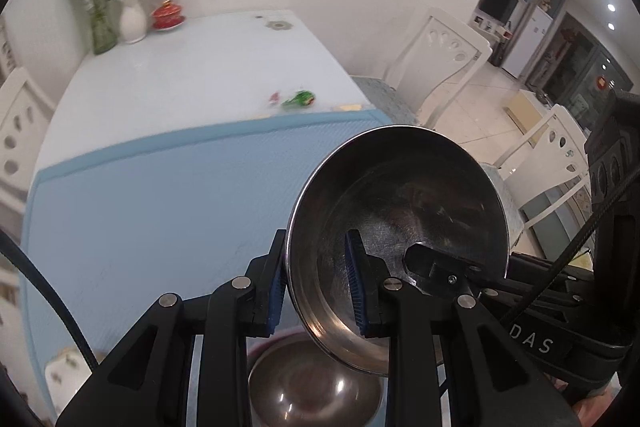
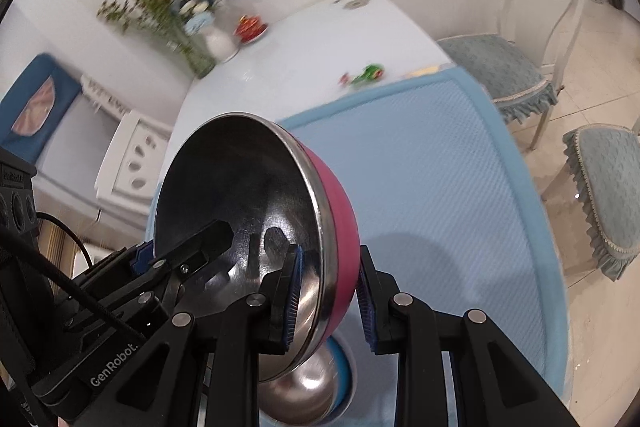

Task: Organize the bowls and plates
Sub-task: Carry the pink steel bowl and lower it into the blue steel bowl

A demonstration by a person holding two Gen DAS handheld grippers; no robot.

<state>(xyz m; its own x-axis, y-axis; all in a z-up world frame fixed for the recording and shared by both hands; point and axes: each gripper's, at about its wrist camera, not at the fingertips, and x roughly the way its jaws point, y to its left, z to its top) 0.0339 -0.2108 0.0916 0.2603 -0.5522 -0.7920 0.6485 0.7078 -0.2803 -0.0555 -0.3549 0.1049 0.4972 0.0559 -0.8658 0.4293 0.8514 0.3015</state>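
Gripping one bowl (image 2: 256,227), two claws (image 1: 316,287) (image 2: 326,303).

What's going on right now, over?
Left gripper and right gripper both clamped on rim of pink steel bowl, tilted above blue mat. Second steel bowl below. Nothing blocking.

Two bowls are visible: one pink steel bowl (image 2: 256,227) and one blue steel bowl (image 2: 320,383) (partly hidden). There are two vases (image 1: 132,19), one red lidded cup (image 1: 168,14), one blue mat (image 1: 160,207) and three white chairs (image 1: 440,63).
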